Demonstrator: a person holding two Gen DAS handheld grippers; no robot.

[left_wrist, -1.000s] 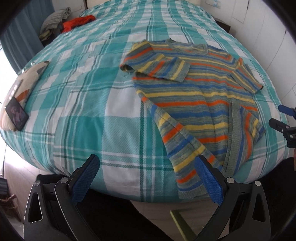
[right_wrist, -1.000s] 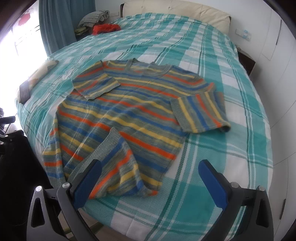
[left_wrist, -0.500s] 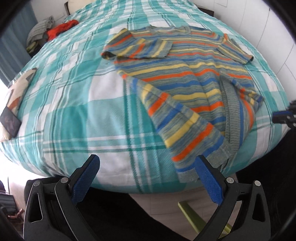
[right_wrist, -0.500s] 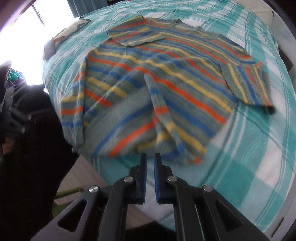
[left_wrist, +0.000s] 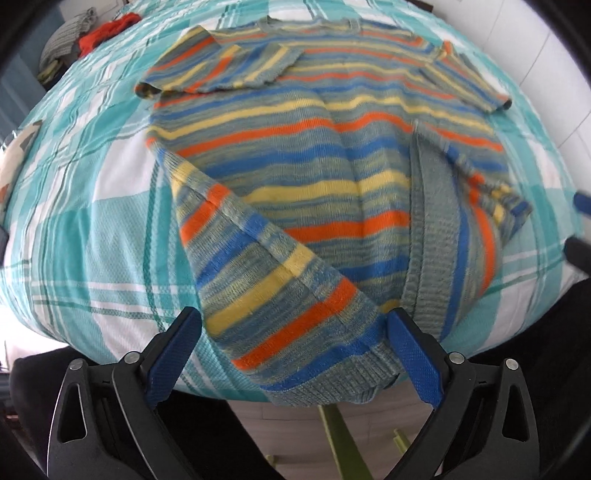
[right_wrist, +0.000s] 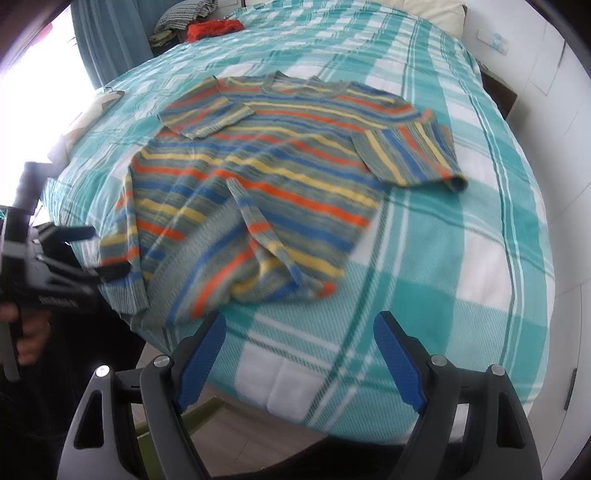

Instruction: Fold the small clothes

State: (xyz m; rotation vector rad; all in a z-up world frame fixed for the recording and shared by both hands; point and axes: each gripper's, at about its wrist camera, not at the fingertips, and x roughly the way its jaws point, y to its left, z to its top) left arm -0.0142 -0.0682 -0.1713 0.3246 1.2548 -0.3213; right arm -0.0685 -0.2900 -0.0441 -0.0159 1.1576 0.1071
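Observation:
A striped knit sweater (left_wrist: 325, 155) in grey, blue, yellow and orange lies on the teal plaid bed (left_wrist: 96, 236). Both sleeves are folded in over the chest, and both lower corners are turned up onto the body. My left gripper (left_wrist: 295, 354) is open, its blue pads on either side of the sweater's near left hem corner at the bed's edge. My right gripper (right_wrist: 299, 354) is open and empty, above the bed's near edge just below the sweater (right_wrist: 266, 177). The left gripper (right_wrist: 107, 251) shows at the sweater's left hem in the right wrist view.
A red garment (right_wrist: 214, 27) and a folded grey pile (right_wrist: 184, 16) lie at the far corner of the bed (right_wrist: 443, 258). A cushion (left_wrist: 14, 162) lies at the bed's left edge. White wall panels stand to the right. A green chair frame (left_wrist: 332, 424) is below the bed's edge.
My left gripper has moved in to the sweater's near hem corner. My right gripper was shut half a second ago and is now open, drawn back from the hem.

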